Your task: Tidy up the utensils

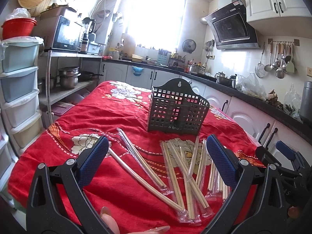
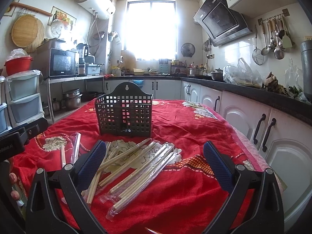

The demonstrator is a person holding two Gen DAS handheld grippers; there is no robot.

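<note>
Red flowered tablecloth (image 2: 185, 128) is spread with wrapped chopsticks, none yet collected.

Nearest, the left gripper (image 1: 157, 162) and right gripper (image 2: 155, 164) are held spread wide, nothing between their pads. Just before the caddy (image 2: 124, 115), the wrapped chopsticks (image 2: 136, 167) are heaped crosswise, and two pairs (image 1: 136, 159) lie apart to its left. Slick sleeves may be pinched instead of sticks; neighbours could be dragged along. Farther on, the light caddy could be tipped by a slanted insertion.
</note>
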